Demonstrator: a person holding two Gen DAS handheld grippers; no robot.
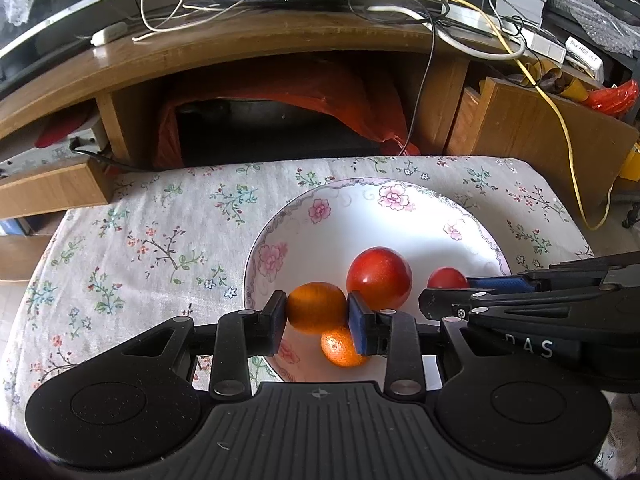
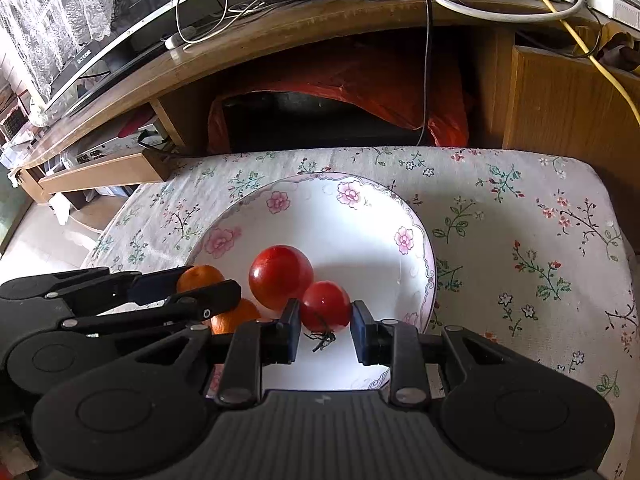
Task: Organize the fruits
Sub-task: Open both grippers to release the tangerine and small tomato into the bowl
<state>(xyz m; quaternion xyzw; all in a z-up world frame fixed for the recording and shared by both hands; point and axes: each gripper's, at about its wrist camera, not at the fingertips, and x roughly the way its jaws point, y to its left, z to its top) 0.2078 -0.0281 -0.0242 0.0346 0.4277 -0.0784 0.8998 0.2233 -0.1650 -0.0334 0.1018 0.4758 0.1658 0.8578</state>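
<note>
A white plate with pink flowers (image 1: pixel 360 208) (image 2: pixel 320 216) stands on the floral cloth. My left gripper (image 1: pixel 317 312) is shut on an orange tangerine (image 1: pixel 316 307) just above the plate; that tangerine also shows in the right wrist view (image 2: pixel 199 276). A second tangerine (image 1: pixel 340 347) (image 2: pixel 236 316) lies in the plate below it. A big red fruit (image 1: pixel 379 277) (image 2: pixel 280 276) sits mid-plate. My right gripper (image 2: pixel 326 314) has its pads against a small red fruit (image 2: pixel 326 306) (image 1: pixel 447 279); a dry stem (image 2: pixel 322 339) lies under it.
The floral cloth (image 1: pixel 160 240) (image 2: pixel 520 240) covers a small table. Behind it stands a wooden TV stand (image 1: pixel 240 52) with many cables, a red bag (image 1: pixel 360 92) in its shelf and a device (image 1: pixel 52 152) at the left.
</note>
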